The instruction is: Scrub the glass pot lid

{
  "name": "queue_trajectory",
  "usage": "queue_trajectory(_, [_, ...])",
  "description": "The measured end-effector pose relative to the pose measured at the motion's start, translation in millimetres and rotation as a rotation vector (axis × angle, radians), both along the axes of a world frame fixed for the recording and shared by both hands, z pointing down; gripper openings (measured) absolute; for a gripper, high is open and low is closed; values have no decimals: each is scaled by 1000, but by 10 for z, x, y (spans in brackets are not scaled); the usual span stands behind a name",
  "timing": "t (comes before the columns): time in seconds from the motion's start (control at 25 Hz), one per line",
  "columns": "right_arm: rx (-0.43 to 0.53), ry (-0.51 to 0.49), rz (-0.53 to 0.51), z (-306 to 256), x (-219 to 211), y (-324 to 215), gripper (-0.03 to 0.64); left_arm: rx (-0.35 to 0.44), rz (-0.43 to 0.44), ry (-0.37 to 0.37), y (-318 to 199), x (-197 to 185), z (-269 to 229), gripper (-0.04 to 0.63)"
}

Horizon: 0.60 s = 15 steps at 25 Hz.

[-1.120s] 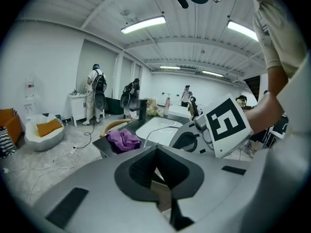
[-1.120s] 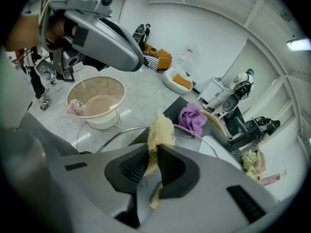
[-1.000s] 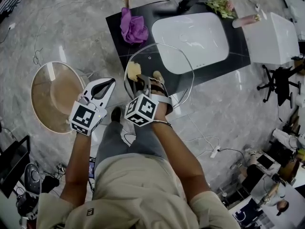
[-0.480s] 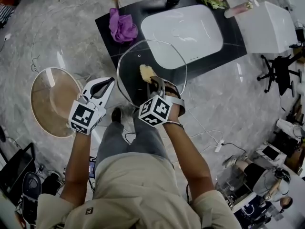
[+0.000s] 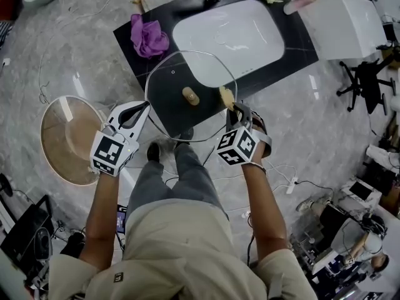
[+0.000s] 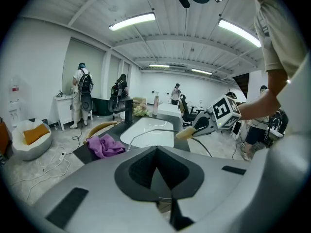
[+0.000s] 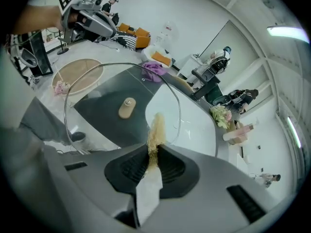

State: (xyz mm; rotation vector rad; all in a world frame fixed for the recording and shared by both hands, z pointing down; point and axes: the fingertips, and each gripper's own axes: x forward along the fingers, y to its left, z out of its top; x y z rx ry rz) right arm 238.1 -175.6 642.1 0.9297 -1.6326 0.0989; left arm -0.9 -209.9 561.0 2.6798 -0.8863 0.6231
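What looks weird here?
The lid hangs in the air near the sink, not in it, pinched by its rim in the left claw. The right claw holds a scrubber at the lid's right edge, away from the knob. Nothing looks spilled or broken.

In the middle of the frame we hold the glass pot lid by its left rim with our left gripper. Our right gripper grips a yellow sponge at the lid's right rim. Higher in the frame lie a white sink and a purple cloth.
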Motion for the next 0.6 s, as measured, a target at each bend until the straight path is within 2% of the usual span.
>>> queue_trajectory(0.4, [-44,15,-46,46,-77,109,51,-22,-7,1,31,-6,14,14])
queue_trajectory(0.6, [-84,-4,-148,142,-525,253,51,-29,-17,7,77,-66,54,14])
